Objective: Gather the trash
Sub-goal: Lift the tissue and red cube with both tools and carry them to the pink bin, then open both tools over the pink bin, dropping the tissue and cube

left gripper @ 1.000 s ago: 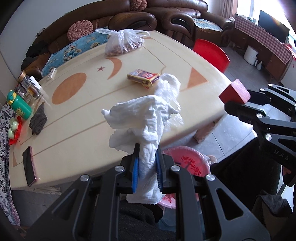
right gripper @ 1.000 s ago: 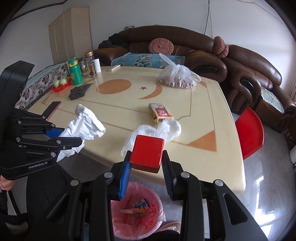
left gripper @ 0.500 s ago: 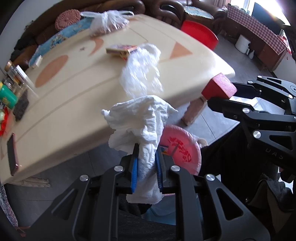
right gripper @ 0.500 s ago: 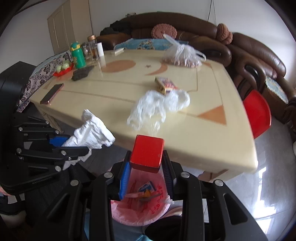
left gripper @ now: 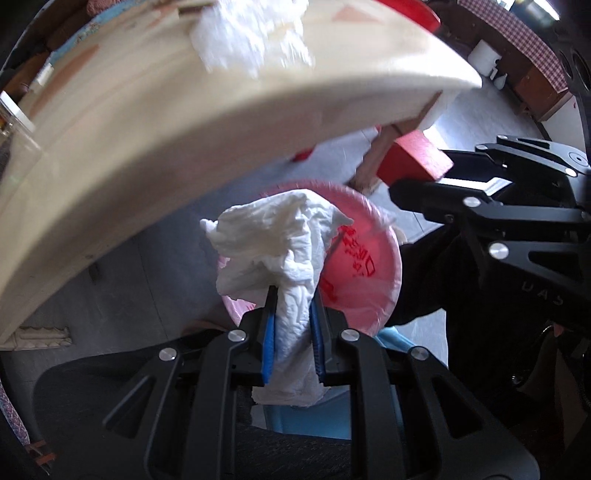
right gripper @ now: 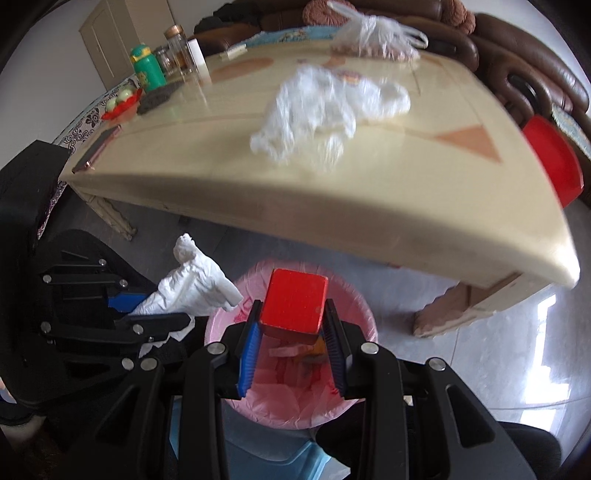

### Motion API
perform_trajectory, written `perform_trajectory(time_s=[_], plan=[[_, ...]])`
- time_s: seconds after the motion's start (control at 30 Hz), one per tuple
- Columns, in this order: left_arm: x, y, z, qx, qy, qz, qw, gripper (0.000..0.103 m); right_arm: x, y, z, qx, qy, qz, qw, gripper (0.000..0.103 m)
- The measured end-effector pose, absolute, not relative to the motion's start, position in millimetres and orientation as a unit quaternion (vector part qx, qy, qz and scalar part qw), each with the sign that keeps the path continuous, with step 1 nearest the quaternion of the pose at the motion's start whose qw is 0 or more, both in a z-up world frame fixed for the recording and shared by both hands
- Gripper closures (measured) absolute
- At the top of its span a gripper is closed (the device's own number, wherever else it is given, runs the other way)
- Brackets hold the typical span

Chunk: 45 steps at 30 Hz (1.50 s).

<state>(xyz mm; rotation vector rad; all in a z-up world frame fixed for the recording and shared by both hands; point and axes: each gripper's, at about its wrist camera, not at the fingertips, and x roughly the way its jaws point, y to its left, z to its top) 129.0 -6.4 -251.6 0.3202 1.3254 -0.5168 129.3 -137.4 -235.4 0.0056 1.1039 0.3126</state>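
Note:
A crumpled white tissue (left gripper: pixel 280 251) is pinched in my left gripper (left gripper: pixel 292 314), which is shut on it above the rim of the pink-lined trash bin (left gripper: pixel 376 273). That tissue (right gripper: pixel 195 284) also shows in the right wrist view, at the bin's left edge. My right gripper (right gripper: pixel 293 325) is shut on a red box (right gripper: pixel 295 299) and hangs over the open mouth of the bin (right gripper: pixel 354 402), where several scraps lie inside. The red box (left gripper: pixel 417 155) shows in the left wrist view too, held by the right gripper (left gripper: pixel 413 177). A clear crumpled plastic bag (right gripper: pixel 325 107) lies on the table near its front edge.
The cream table (right gripper: pixel 369 177) overhangs the bin, and its leg (right gripper: pixel 454 306) stands to the bin's right. On the table are a green bottle (right gripper: pixel 147 70), jars, a phone (right gripper: pixel 98 149), a dark cloth and a knotted bag (right gripper: pixel 373 33). A red chair (right gripper: pixel 554 162) and a brown sofa stand beyond.
Both grippers have sunk from table height to just over the bin and tipped downward. The tissue and the red box stay gripped. The table's edge now fills the upper part of both views.

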Motion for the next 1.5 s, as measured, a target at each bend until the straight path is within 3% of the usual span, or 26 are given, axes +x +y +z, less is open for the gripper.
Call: perform_trajectory(time_s=[0.73, 1.27, 1.5], plan=[[163, -21, -396, 0.113, 0.723, -0.221, 0.645, 0.087, 155, -141, -401, 0.025, 0.653, 0.154, 0.741, 0.071], [172, -17, -415, 0.103, 0.743, -0.205, 0.629, 0.086, 162, -143, -423, 0.04, 0.666, 0.169, 0.725, 0.069], [174, -14, -413, 0.102, 0.74, -0.19, 0.637, 0.065, 167, -145, -421, 0.045, 0.665, 0.158, 0.729, 0.05]])
